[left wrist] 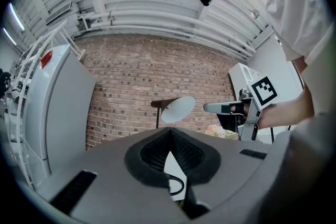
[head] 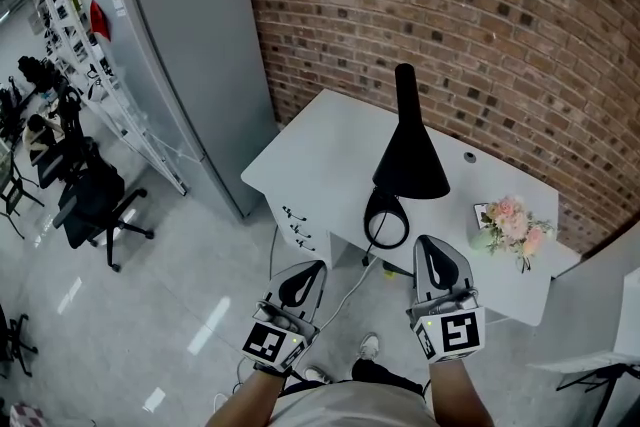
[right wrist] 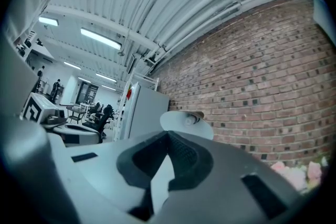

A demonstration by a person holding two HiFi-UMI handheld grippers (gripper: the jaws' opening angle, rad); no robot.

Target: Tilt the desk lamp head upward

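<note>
Both grippers' jaws are together with nothing between them. The left gripper point(head: 312, 273) and right gripper point(head: 428, 250) hover at the near edge of the white tabletop point(head: 320, 155). The black lamp point(head: 408, 155) stands on it just beyond them, untouched, its ring base nearer the right jaws and its cone head point(left wrist: 177, 109) above the jaw tips. Pink flowers point(head: 512, 223) lie to the right. A brick wall point(head: 480, 15) runs behind, a grey cabinet point(head: 200, 65) stands left, and office chairs point(head: 90, 200) sit on the glossy floor point(head: 170, 315).
</note>
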